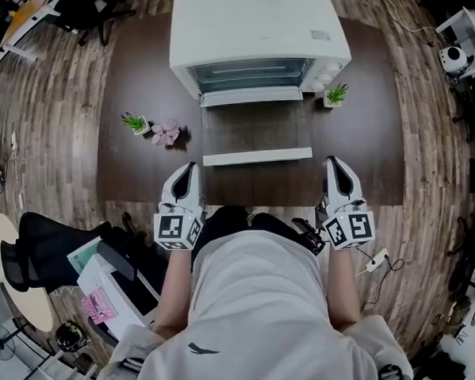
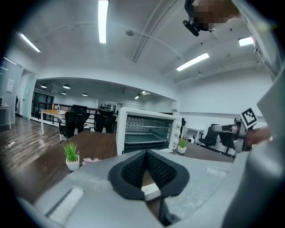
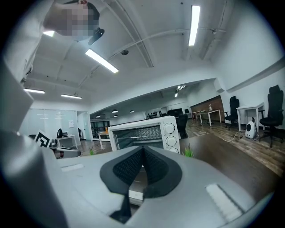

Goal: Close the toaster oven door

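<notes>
The white toaster oven (image 1: 257, 25) stands at the far side of the dark table (image 1: 133, 175). Its door (image 1: 255, 129) lies folded down flat toward me, and its white handle bar (image 1: 257, 155) is nearest me. My left gripper (image 1: 190, 169) hovers just left of the handle's left end, its jaws shut on nothing. My right gripper (image 1: 332, 163) hangs just right of the handle's right end and also looks shut and empty. The left gripper view shows that gripper (image 2: 146, 153) facing the open oven (image 2: 147, 131). In the right gripper view, that gripper (image 3: 143, 149) faces the oven (image 3: 144, 133) too.
A small potted plant (image 1: 136, 122) and a pink flower (image 1: 166, 132) sit on the table left of the door. Another potted plant (image 1: 335, 95) stands right of the oven. A black chair (image 1: 41, 235) and a white box (image 1: 108, 287) are on the floor at my left.
</notes>
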Action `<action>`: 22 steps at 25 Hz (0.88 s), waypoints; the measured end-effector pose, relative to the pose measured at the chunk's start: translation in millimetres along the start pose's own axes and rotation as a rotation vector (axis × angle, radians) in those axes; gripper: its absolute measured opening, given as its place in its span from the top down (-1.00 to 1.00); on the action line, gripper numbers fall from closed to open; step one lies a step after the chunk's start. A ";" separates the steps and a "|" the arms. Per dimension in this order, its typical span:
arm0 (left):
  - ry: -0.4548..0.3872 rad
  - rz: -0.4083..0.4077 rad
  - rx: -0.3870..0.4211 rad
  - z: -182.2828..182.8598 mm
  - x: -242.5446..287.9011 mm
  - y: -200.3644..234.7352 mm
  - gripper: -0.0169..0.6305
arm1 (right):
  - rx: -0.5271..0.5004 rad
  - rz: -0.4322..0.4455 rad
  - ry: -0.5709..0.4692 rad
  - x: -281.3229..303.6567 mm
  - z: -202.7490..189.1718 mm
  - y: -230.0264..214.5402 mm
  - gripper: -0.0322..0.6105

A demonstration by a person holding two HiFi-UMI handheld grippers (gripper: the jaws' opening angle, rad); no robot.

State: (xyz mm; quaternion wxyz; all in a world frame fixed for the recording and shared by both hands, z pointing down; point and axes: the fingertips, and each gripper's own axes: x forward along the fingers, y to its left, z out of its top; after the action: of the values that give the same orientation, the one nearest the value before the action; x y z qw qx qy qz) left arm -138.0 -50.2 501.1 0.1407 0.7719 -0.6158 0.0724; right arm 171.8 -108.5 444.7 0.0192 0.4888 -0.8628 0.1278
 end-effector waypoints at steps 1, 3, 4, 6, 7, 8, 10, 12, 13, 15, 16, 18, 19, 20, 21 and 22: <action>0.012 -0.006 -0.004 -6.6 2.0 1.9 0.94 | 0.001 -0.005 0.000 1.2 -0.1 -0.5 0.89; 0.050 -0.030 -0.011 -24.1 6.7 3.6 0.93 | 0.005 -0.017 -0.003 3.7 1.1 -1.8 0.89; 0.075 -0.045 -0.016 -35.1 9.3 3.7 0.90 | 0.006 -0.023 -0.005 5.0 2.2 -2.0 0.89; 0.140 -0.068 -0.030 -60.7 14.9 4.7 0.42 | 0.006 -0.032 -0.007 6.3 2.4 -1.7 0.89; 0.173 -0.072 -0.035 -73.7 17.8 5.8 0.32 | 0.005 -0.036 -0.007 6.5 1.8 -1.3 0.89; 0.202 -0.075 -0.040 -86.0 20.8 7.1 0.25 | 0.005 -0.040 -0.006 6.7 1.6 -0.9 0.89; 0.261 -0.083 -0.048 -108.3 28.1 9.3 0.15 | 0.006 -0.051 -0.007 7.3 2.4 -0.5 0.89; 0.329 -0.097 -0.050 -129.8 37.2 10.1 -0.01 | 0.007 -0.061 -0.007 7.4 2.1 -1.0 0.89; 0.362 -0.107 -0.047 -140.1 42.1 9.7 -0.03 | 0.009 -0.066 -0.006 6.9 1.2 -2.0 0.89; 0.423 -0.123 -0.030 -157.4 52.1 8.0 -0.06 | 0.012 -0.079 -0.002 5.2 -0.7 -5.1 0.89; 0.451 -0.124 -0.015 -164.0 56.8 7.4 -0.06 | 0.014 -0.085 -0.001 4.5 -1.2 -6.7 0.89; 0.499 -0.118 0.029 -172.1 65.3 6.0 -0.06 | 0.017 -0.099 0.002 3.4 -1.9 -9.5 0.89; 0.513 -0.119 0.053 -173.5 68.9 4.3 -0.06 | 0.019 -0.106 0.004 3.0 -2.5 -10.9 0.89; 0.518 -0.127 0.072 -173.2 72.0 1.7 -0.01 | 0.022 -0.112 0.006 2.7 -3.6 -12.2 0.89; 0.517 -0.141 0.084 -172.0 74.1 -1.5 0.13 | 0.028 -0.117 0.007 2.5 -4.9 -13.2 0.89; 0.516 -0.158 0.089 -170.8 75.4 -5.0 0.23 | 0.034 -0.121 0.006 2.6 -6.1 -13.9 0.89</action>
State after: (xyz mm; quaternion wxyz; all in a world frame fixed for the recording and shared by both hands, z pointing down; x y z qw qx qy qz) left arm -105.2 -66.9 684.1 0.2640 0.7789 -0.4938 0.2824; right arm 181.6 -116.0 453.8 0.0214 0.5399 -0.8293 0.1424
